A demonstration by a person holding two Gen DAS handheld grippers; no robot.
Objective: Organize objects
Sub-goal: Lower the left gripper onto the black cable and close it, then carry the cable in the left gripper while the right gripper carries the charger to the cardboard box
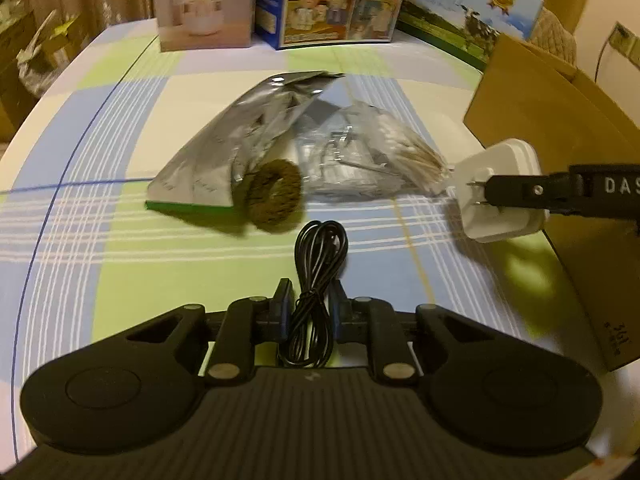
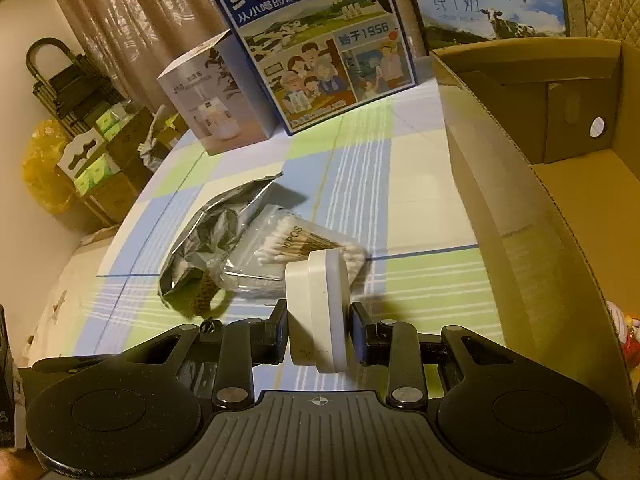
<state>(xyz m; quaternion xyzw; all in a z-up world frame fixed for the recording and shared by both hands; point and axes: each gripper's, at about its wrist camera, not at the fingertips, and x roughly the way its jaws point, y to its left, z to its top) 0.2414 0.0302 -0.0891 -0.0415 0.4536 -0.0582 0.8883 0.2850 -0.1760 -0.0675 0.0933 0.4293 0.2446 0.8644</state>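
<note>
My left gripper (image 1: 311, 298) is low over the table, shut on a coiled black cable (image 1: 320, 248) pinched at its waist between the fingers. My right gripper (image 2: 320, 316) is shut on a white charger plug (image 2: 316, 300). The left wrist view shows this charger (image 1: 504, 196) lifted off the table beside the open cardboard box (image 1: 560, 120), prongs facing left. On the table ahead lie a silver foil bag (image 1: 240, 140), a brown fuzzy hair ring (image 1: 274, 196) and a clear pack of cotton swabs (image 1: 368, 160). The box (image 2: 520, 208) stands right of the charger, and its visible floor is bare.
A checked blue, green and white tablecloth (image 1: 100, 240) covers the table. At its far edge stand a pale appliance box (image 2: 208, 100) and two milk cartons (image 2: 316, 40), (image 2: 492, 0). Left of the table are stacked boxes and a yellow bag (image 2: 44, 168).
</note>
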